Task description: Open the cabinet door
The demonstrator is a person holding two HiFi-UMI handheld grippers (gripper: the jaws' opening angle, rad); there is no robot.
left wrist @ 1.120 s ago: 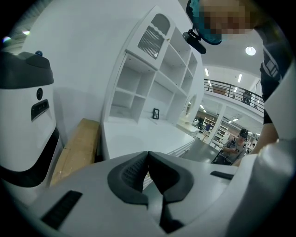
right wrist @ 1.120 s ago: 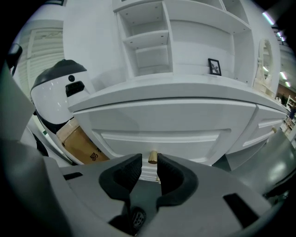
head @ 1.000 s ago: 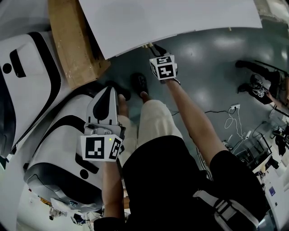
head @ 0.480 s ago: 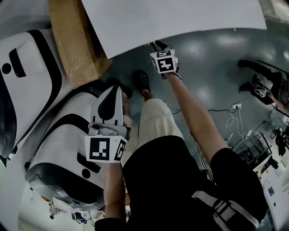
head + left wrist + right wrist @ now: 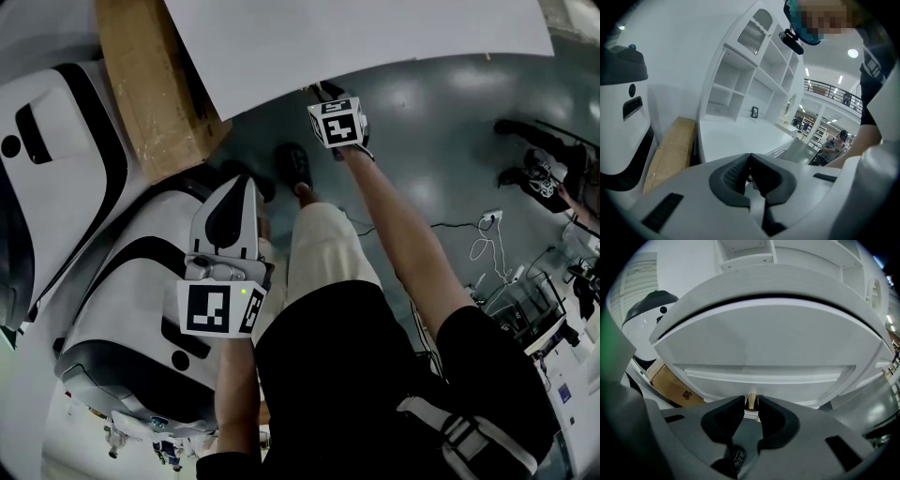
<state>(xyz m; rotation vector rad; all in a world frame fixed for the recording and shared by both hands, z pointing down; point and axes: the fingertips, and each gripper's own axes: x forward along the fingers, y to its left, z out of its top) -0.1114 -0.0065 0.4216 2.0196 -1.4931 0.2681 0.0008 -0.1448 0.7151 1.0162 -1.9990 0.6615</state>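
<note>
Grey floor (image 5: 450, 122), white cabinet door (image 5: 764, 338), right gripper (image 5: 751, 406) jaws just closing on brass knob (image 5: 752, 400), left gripper (image 5: 750, 157) jaws together.

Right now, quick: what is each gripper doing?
Left gripper: jaws closed, holding nothing.
Right gripper: jaws have just been closing, now gripping the brass knob of the cabinet door.

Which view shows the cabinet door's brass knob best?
The right gripper view: the brass knob sits centred between the right gripper's jaws, which have just been closing on it. The head view shows at most a tiny speck past that gripper; the left gripper view doesn't show it.
</note>
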